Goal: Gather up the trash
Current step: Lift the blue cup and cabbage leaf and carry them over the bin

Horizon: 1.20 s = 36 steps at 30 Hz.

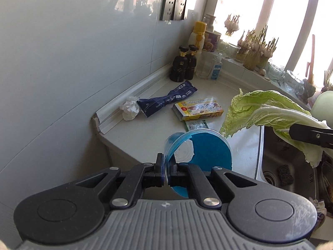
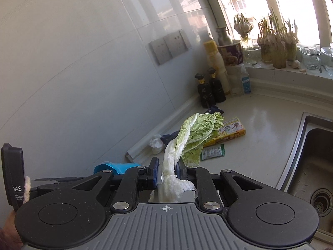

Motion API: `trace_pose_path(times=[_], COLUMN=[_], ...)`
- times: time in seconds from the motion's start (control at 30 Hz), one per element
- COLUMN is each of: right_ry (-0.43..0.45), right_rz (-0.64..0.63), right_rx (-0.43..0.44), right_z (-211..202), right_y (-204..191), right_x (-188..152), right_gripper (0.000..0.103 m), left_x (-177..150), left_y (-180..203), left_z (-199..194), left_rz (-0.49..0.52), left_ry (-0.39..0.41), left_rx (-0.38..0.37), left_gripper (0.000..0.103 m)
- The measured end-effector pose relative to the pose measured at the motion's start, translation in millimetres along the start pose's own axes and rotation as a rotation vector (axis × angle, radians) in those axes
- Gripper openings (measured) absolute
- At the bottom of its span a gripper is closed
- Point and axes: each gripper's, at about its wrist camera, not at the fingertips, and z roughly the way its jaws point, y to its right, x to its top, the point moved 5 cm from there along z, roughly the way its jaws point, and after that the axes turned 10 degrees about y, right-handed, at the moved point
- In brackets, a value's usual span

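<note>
My left gripper [image 1: 166, 166] is shut on the rim of a blue plastic cup [image 1: 206, 152], held above the counter's front edge. My right gripper [image 2: 167, 166] is shut on the white stalk of a cabbage leaf [image 2: 197, 133], held in the air; the leaf also shows at the right of the left wrist view [image 1: 260, 112]. On the counter lie a crumpled white tissue [image 1: 130, 110], a dark blue wrapper [image 1: 166, 101], a yellow box [image 1: 198, 109] and a small green sachet [image 1: 196, 125]. The cup shows as a blue edge in the right wrist view [image 2: 116, 167].
A steel sink [image 2: 312, 166] is at the right, with a scrub pad [image 1: 286, 175] in it. Two black bottles [image 1: 184, 64], a yellow-capped bottle [image 1: 197, 37] and a sanitizer bottle [image 1: 215, 68] stand in the corner. Garlic jars [image 1: 256, 52] and glassware line the windowsill.
</note>
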Motion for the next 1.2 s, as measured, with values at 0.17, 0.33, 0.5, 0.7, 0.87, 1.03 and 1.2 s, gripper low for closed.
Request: trace_pose_path(times=[0.17, 0.33, 0.5, 0.7, 0.87, 1.03, 1.2], right_ry=[-0.035, -0.084, -0.157, -0.284, -0.374, -0.450, -0.529], right_rz=[-0.013, -0.037, -0.026, -0.005, 0.011, 0.021, 0.035], right_rx=[0.061, 0.106, 0.153, 0.174, 0.164, 0.142, 0.105], right_z=[7.4, 19.3, 35.8, 65.8, 91.9, 113.0, 132.8], right_y=[-20.8, -44.3, -61.6, -78.5, -83.1, -81.7, -74.6], right_x=[-21.0, -48.0, -84.6, -142.5, -185.0, -220.4, -254.3], right_gripper=[0.016, 0.016, 0.016, 0.016, 0.016, 0.016, 0.016], left_x=[-31.6, -60.3, -91.1, -136.6, -170.2, -197.2, -219.3], left_y=[-27.5, -58.2, -87.2, -114.1, -128.7, -139.7, -145.9], left_z=[-8.5, -11.9, -9.7, 2.0, 17.3, 34.4, 57.5], left_rz=[-0.035, -0.090, -0.140, -0.206, -0.238, -0.260, -0.271], left_ry=[-0.030, -0.063, -0.100, -0.179, -0.247, -0.300, -0.351], left_rx=[0.033, 0.071, 0.118, 0.164, 0.196, 0.219, 0.232], left_gripper=[0.003, 0.003, 0.003, 0.003, 0.003, 0.003, 0.003])
